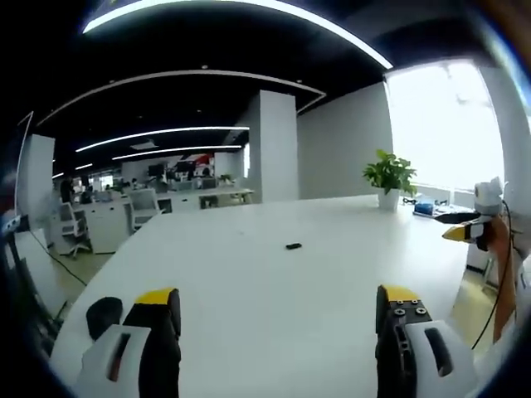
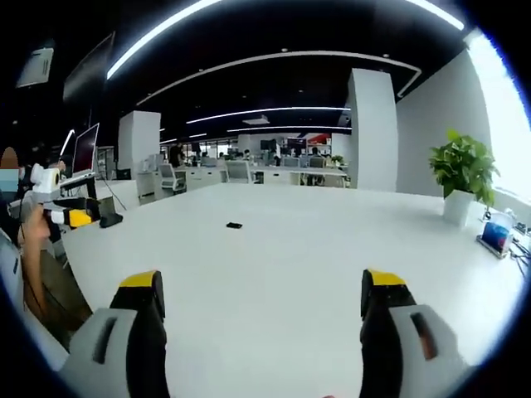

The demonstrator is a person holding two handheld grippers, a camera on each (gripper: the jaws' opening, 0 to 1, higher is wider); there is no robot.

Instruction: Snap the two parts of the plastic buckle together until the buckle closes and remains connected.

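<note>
Item: 1 small dark buckle (image 1: pixel 293 246), far out on the white surface (image 1: pixel 249 307), parts indistinguishable. Left gripper (image 1: pixel 282 319) and right gripper (image 2: pixel 264 305): jaws spread, empty, well short. Risk: tiny piece skids or flips under a misjudged reach.

I get even, bright light on the white desk (image 1: pixel 274 282), with long ceiling strips (image 1: pixel 249 8) bowed into arcs by the fisheye. The window (image 1: pixel 444 124) in the left gripper view is blown out to white glare. The ceiling reads nearly black, far office desks are soft and small, and shadows on the desk are faint
</note>
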